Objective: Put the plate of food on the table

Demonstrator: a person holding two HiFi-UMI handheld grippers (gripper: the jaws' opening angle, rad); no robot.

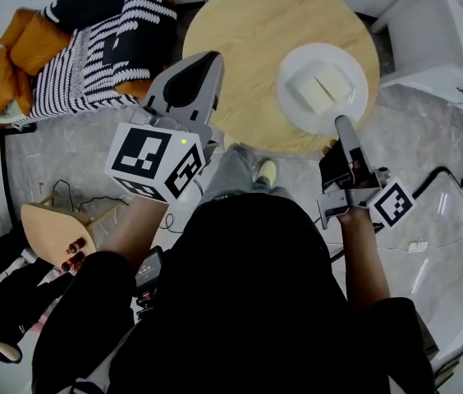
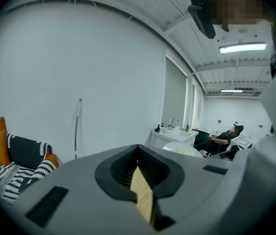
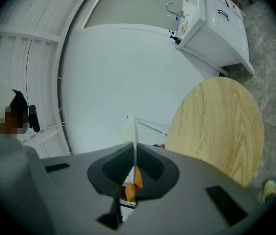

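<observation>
A white plate (image 1: 297, 62) carrying two pale blocks of food (image 1: 323, 87) shows over the near right part of the round wooden table (image 1: 240, 31) in the head view. My right gripper (image 1: 343, 124) is shut on the plate's near rim. Whether the plate rests on the tabletop I cannot tell. In the right gripper view the plate (image 3: 134, 136) appears edge-on as a thin white line between the pads, with the table (image 3: 221, 126) to its right. My left gripper (image 1: 192, 79) is raised close to the head camera, left of the plate, with its jaws together and holding nothing.
A sofa with striped and orange cushions (image 1: 92, 39) stands left of the table. A white cabinet (image 1: 445, 31) is at the right, and a small wooden stool (image 1: 55, 232) at the lower left. My shoe (image 1: 268, 171) is by the table's near edge.
</observation>
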